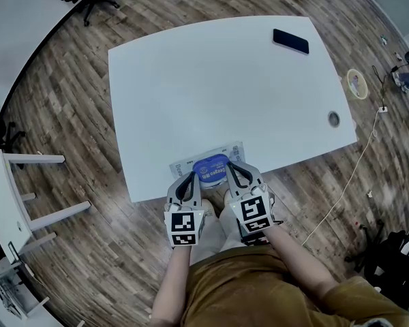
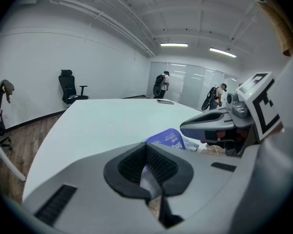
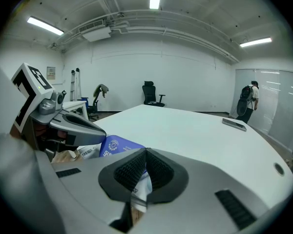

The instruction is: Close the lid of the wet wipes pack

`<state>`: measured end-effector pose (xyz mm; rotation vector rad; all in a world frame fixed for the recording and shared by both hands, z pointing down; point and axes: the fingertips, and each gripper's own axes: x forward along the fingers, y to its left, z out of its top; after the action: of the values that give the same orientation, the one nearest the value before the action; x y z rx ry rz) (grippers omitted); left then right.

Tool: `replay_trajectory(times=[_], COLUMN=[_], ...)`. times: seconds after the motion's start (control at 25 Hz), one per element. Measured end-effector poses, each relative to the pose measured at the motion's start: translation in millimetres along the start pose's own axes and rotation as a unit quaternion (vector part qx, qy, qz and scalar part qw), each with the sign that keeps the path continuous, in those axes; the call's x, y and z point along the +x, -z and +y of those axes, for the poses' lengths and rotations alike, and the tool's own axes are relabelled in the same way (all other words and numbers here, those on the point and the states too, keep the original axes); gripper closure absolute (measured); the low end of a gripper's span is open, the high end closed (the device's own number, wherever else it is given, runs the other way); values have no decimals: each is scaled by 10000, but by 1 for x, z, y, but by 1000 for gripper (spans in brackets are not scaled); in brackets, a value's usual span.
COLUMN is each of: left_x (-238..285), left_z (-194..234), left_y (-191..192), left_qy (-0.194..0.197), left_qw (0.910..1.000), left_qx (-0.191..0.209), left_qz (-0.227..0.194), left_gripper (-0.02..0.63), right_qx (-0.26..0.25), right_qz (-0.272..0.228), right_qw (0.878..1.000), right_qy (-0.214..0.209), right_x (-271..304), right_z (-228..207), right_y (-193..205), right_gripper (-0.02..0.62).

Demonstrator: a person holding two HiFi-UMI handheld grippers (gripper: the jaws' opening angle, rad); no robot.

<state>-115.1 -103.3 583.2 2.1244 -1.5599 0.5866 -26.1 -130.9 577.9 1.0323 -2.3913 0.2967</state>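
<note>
Floorboards [image 1: 68, 107] surround white table [image 1: 211, 80] where left tongs [image 1: 191, 176] and right tongs [image 1: 230, 170] pinch wipes pack [image 1: 210, 168].

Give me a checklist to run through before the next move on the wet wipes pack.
1. Hold of the left gripper on the white plastic wet wipes pack: ok, jaws shut on its thin edge.
2. Hold of the right gripper: ok, jaws shut on the pack's edge too.
3. Blue oval lid closed: not ok, it looks tilted up in both gripper views.
4. Pack fully resting on the white table: cannot tell; it lies at the near edge.
5. Black phone out of the way: ok, at the far corner.
</note>
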Motion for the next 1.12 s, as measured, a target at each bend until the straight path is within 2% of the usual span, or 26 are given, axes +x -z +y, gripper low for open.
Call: replay_trajectory(times=[0.52,1.12], left_x=[13,23], left_z=[5,9], left_y=[4,16], left_qy=[49,54], left_qw=[9999,9991], left_qx=[-23,-94], left_qz=[109,419], left_gripper=[614,612], right_qx=[6,-65], right_qz=[303,783], right_qw=[9995,9969], right_qy=[13,-76], right_x=[14,30], right_z=[-2,-3], right_y=[10,21], right_gripper=[588,588])
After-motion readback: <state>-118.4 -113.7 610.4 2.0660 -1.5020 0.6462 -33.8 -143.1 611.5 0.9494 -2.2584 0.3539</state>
